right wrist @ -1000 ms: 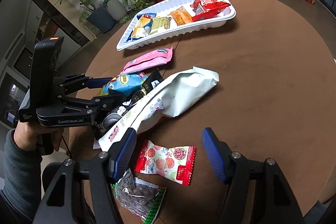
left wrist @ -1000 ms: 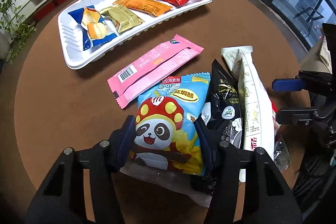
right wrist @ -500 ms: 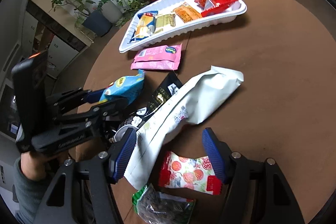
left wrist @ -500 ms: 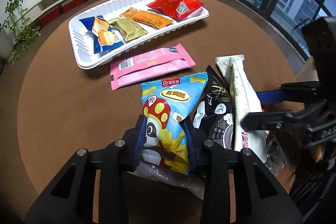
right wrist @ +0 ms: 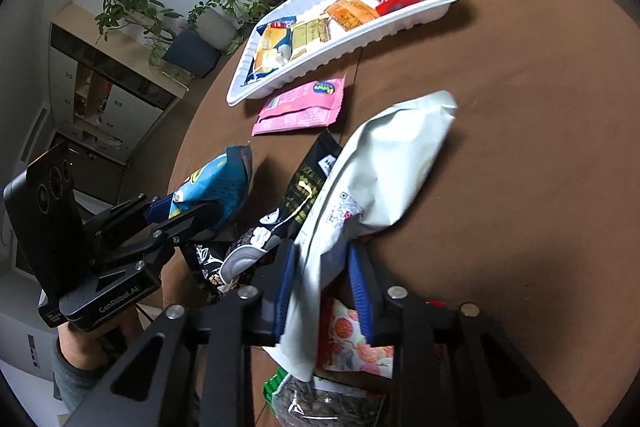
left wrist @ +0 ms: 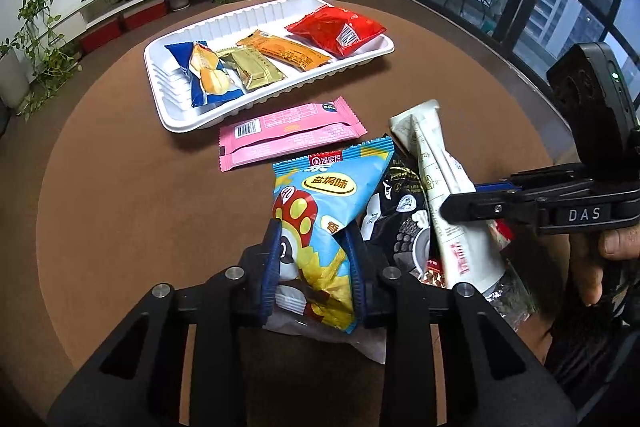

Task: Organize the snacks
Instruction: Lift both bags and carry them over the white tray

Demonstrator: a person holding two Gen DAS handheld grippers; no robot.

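Both tongs are loaded, each pinching a soft bag near its tail end.

Your left tongs (left wrist: 314, 267) are closed down on the crinkly blue panda bag (left wrist: 320, 211), creasing the film; your right tongs (right wrist: 322, 279) are squeezed onto the long, smooth white pouch (right wrist: 372, 179), which sags forward toward 1 o'clock. Slick foil gripped this low could slide out, and the pouch's drooping end may drag the glossy black packet (right wrist: 304, 195) at 11 o'clock beside it. The ribbed white tray (left wrist: 172, 115), at 12 o'clock on the brown surface (left wrist: 120, 187), holds four flat wrappers; the matte pink pack (left wrist: 288, 133) lies just short of it.
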